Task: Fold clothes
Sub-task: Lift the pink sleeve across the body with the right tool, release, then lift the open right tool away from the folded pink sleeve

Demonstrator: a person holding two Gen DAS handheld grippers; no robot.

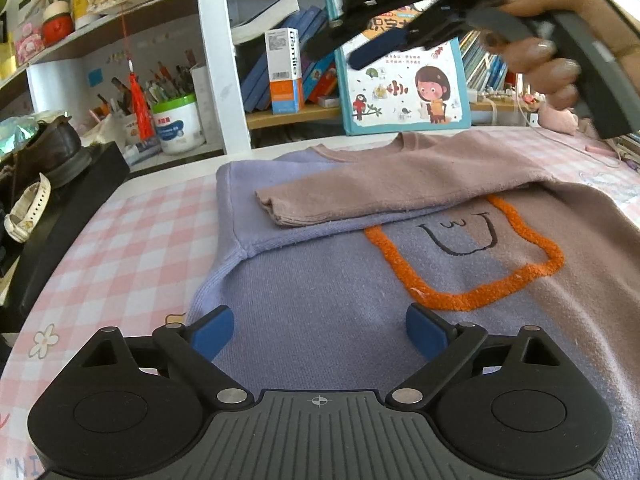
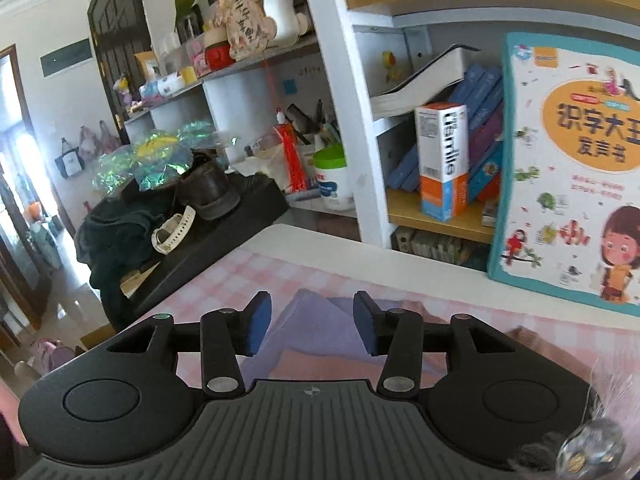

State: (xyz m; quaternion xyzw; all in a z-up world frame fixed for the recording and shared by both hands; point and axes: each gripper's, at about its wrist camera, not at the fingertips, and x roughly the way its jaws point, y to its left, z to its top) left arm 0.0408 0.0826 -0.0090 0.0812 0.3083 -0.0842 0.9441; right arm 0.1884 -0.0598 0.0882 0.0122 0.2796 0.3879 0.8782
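Ribbed black left tool [image 1: 320, 334] gapes above soft knit sweater [image 1: 320, 280].

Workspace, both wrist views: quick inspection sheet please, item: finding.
Surface: table under pink checked cloth.
Job's things: sweater, purple and mauve, lies flat; mauve sleeve folded across its chest.
Clutter: picture book stands at the table's back edge; shoe and watch on a black box at the left.
Grippers: left gripper open over the sweater's hem, holding nothing; right gripper open above the sweater, empty.
Cables: thin white cord, far right of table.
Surroundings: shelves with books, jars, pens.
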